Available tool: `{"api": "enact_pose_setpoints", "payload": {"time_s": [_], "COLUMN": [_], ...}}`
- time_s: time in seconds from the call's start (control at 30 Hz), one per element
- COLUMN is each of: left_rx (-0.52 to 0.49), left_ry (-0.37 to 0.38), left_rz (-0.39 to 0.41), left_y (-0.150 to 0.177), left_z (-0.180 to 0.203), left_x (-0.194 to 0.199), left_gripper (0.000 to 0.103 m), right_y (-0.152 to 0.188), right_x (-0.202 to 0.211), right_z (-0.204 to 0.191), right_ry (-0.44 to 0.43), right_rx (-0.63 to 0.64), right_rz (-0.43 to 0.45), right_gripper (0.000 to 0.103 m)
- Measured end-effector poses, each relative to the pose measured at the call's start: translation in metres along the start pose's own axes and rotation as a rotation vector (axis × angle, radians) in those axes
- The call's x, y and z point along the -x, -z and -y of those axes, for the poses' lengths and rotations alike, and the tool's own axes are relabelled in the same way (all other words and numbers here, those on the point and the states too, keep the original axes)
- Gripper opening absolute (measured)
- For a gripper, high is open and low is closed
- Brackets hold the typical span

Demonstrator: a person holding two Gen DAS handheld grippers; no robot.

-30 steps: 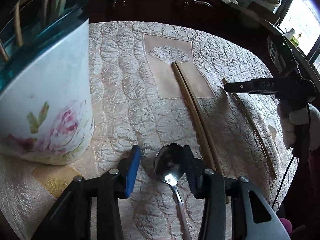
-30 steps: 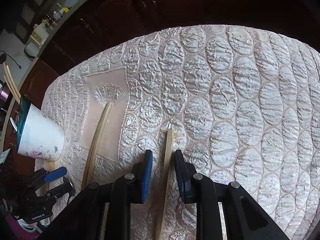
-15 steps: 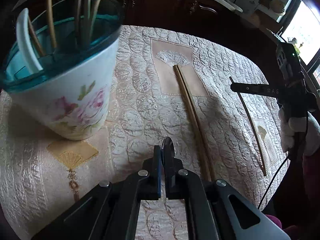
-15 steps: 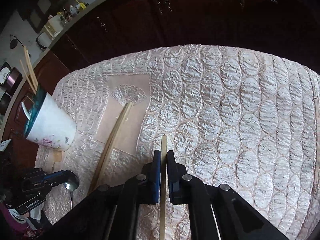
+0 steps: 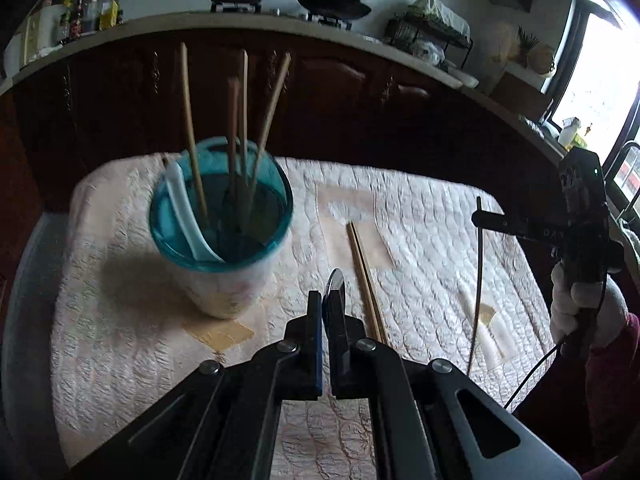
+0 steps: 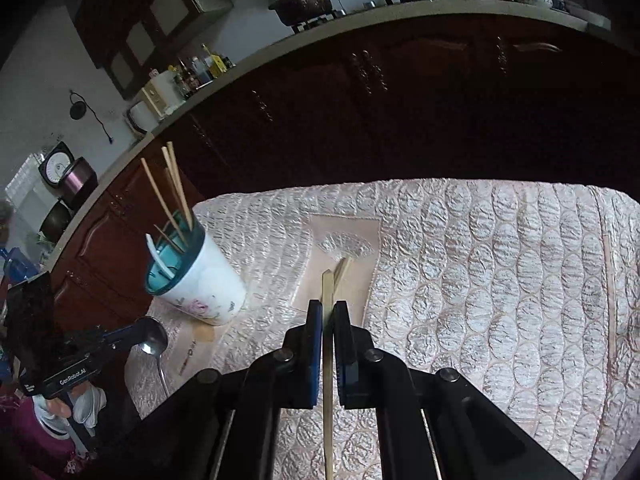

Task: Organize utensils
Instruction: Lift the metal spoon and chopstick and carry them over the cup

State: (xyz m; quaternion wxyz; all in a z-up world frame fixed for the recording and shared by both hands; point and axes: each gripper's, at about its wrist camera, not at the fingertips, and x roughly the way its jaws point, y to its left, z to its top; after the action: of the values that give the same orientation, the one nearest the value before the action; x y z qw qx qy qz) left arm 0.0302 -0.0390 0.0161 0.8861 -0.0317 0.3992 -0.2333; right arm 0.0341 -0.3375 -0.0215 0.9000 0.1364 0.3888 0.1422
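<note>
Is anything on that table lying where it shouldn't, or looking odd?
Only one thing: a pair of chopsticks lies loose on the quilted tablecloth, right of the utensil cup where the others stand upright. Nothing looks spilled or broken; the cup stands upright.

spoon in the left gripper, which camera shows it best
The right wrist view: it shows the spoon side-on, bowl and handle, shut in the left gripper near the cup. The left wrist view shows only the bowl's thin edge poking above the closed fingers.
</note>
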Motion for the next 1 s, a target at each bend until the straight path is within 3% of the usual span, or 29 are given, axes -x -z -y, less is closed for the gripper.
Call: {"api": "enact_pose_setpoints", "payload": {"time_s": [0.23,0.43,0.63,0.83,1.0], "left_rx": [0.011,0.02,-0.042,-0.106,-0.139], "left_ry": [-0.086,-0.223,-0.381,-0.497,-0.551], "left_rz": [0.138,0.283,0.376,0.403,0.405], "left_y": [-0.036,-0.081,-0.111,-0.122,-0.123], "left_z": [-0.022,-0.043,-0.041,-0.04,-0.042], "left_x": [0.05,0.073,0.057,0.032,0.009], "left_gripper": [0.002,0.002,0.002,0.002,0.002], "right_y": [-0.036,-0.077,-0.116,-0.144,-0.151], "right_x": [0.03,0.037,0.03,0.007,-0.022], "right_z": [-0.044,-0.095,-0.14,-0.172,-0.192], "right_ry": [-0.07,-0.12,-0.147,-0.139,-0.118], "right_rx": [0.057,0.117,0.153,0.183,0.209], "right_rz": [0.104,0.194,0.265,0.292,0.288], "right_gripper": [0.007,0.007,0.007,0.007,0.007]}}
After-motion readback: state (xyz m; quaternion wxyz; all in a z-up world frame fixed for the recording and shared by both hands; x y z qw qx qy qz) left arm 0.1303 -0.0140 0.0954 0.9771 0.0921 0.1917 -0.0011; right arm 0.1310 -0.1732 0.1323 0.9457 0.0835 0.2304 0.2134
